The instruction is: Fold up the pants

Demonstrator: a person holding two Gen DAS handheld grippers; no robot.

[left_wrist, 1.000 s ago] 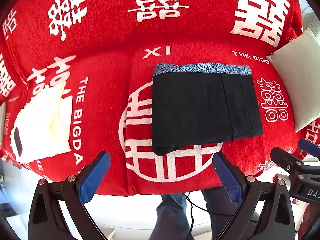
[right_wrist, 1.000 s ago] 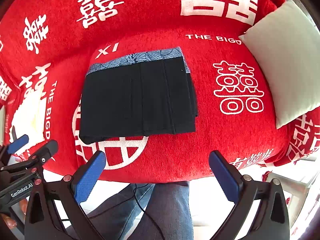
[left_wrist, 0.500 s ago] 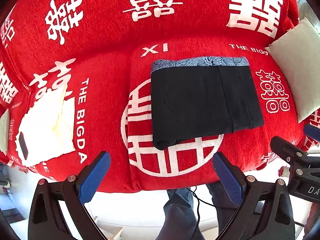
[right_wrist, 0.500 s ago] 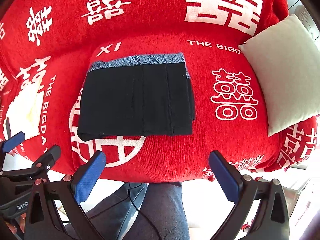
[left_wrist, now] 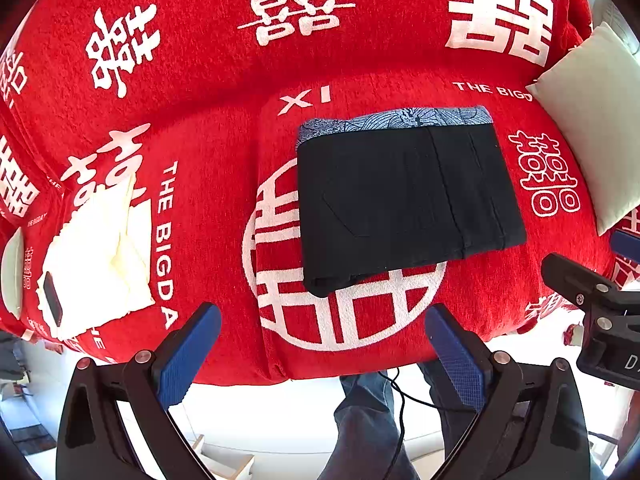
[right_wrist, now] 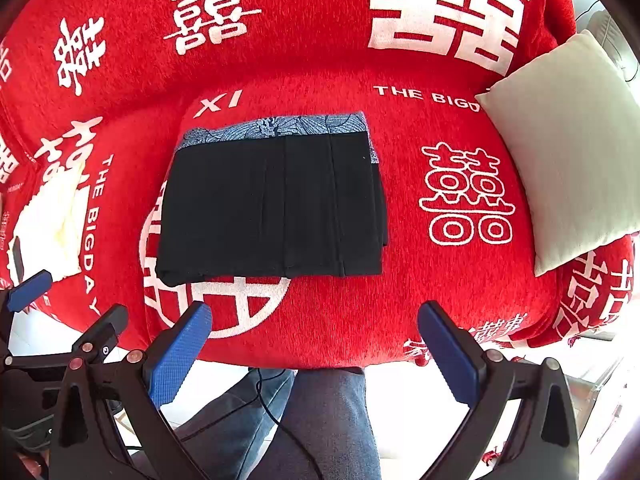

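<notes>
The black pants (left_wrist: 404,196) lie folded into a flat rectangle on the red sofa seat (left_wrist: 224,208), with a blue patterned waistband showing along the far edge. They also show in the right wrist view (right_wrist: 272,208). My left gripper (left_wrist: 320,348) is open and empty, held back off the sofa's front edge, apart from the pants. My right gripper (right_wrist: 316,344) is open and empty too, likewise pulled back in front of the sofa.
A white cushion (right_wrist: 568,148) leans at the sofa's right end. A cream cloth (left_wrist: 96,256) with a dark phone-like object (left_wrist: 52,300) lies at the left. The person's jeans-clad legs (right_wrist: 320,424) and a cable are below the grippers.
Both grippers have drawn back and away from the sofa, so the pants appear slightly farther off. The pants have not moved.
</notes>
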